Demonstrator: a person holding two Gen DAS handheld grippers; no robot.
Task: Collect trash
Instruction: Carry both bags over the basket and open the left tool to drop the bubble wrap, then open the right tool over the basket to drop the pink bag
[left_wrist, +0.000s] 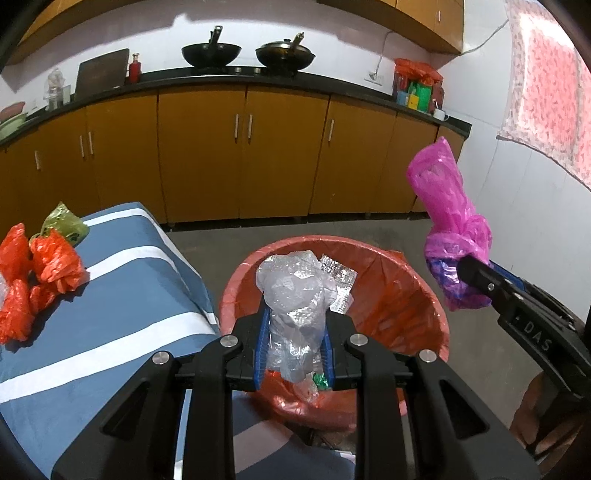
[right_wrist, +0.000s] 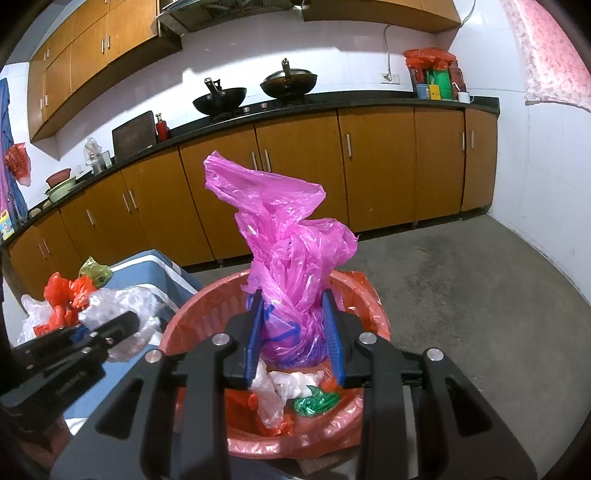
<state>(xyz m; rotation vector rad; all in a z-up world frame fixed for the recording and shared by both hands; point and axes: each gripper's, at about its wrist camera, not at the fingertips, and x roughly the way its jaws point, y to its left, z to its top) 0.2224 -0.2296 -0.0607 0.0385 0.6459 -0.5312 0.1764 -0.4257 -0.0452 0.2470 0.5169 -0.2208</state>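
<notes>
A bin (left_wrist: 413, 295) lined with a red bag stands on the floor, its rim (right_wrist: 373, 306) just past both grippers. My left gripper (left_wrist: 295, 343) is shut on a crumpled clear plastic bag (left_wrist: 295, 295) held over the bin's near side. My right gripper (right_wrist: 293, 336) is shut on a knotted pink plastic bag (right_wrist: 288, 258), also above the bin. The pink bag (left_wrist: 447, 218) and the right gripper (left_wrist: 476, 277) show at the right of the left wrist view. Inside the bin lie white, green and red scraps (right_wrist: 314, 400).
A table with a blue, white-striped cloth (left_wrist: 122, 295) stands left of the bin, carrying several orange bags (left_wrist: 40, 273) and a green bag (left_wrist: 66, 221). Brown cabinets (left_wrist: 240, 147) with woks on the counter run along the back. Bare concrete floor (right_wrist: 480, 288) lies to the right.
</notes>
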